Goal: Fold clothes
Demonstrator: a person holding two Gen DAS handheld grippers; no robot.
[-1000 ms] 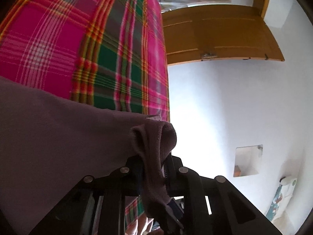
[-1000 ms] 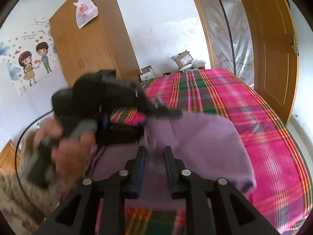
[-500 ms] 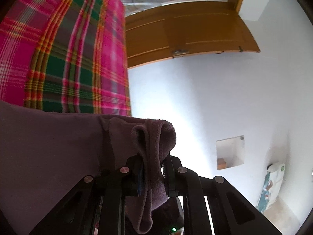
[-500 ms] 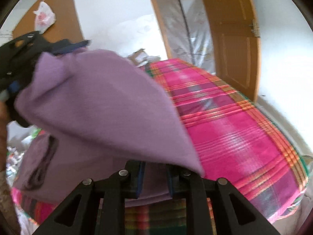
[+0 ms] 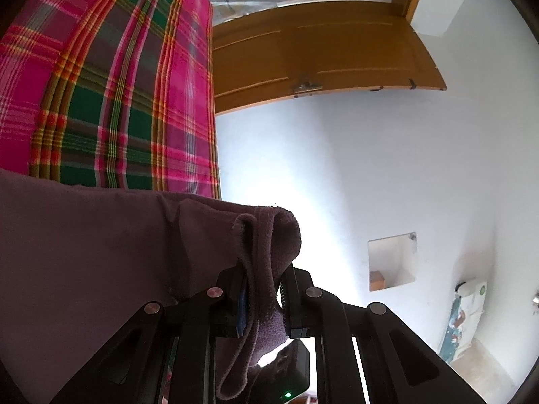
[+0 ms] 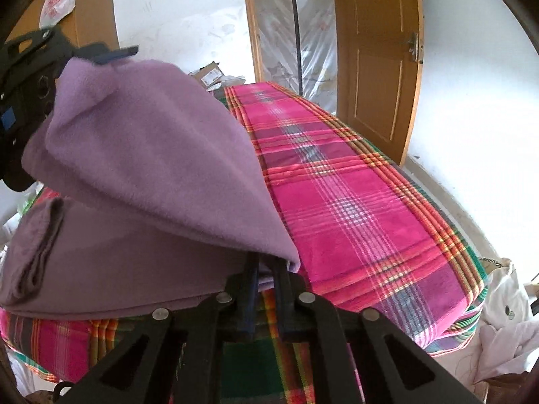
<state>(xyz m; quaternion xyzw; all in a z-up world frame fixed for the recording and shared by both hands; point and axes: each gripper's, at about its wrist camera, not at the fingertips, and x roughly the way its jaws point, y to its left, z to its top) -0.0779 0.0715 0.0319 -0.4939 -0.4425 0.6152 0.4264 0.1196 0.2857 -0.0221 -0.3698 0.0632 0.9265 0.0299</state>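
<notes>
Above the plaid bed (image 6: pixel 353 202), the purple fleece garment (image 6: pixel 151 168) hangs between both tools. Left gripper (image 5: pixel 262 298): pinched on a bunched edge. Right gripper (image 6: pixel 266 269): jaws just closing, now clamped on the near corner. One layer appears doubled over; further folds and laying flat remain.

Plaid bedcover (image 6: pixel 353 208) ahead of right gripper; wooden door (image 6: pixel 377 67) beyond; white bags (image 6: pixel 502 330) far right.

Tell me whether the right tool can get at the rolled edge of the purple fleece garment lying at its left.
Probably not now: the right tool is shut on a corner of the purple fleece garment, and the lifted flap overhangs that rolled edge.
</notes>
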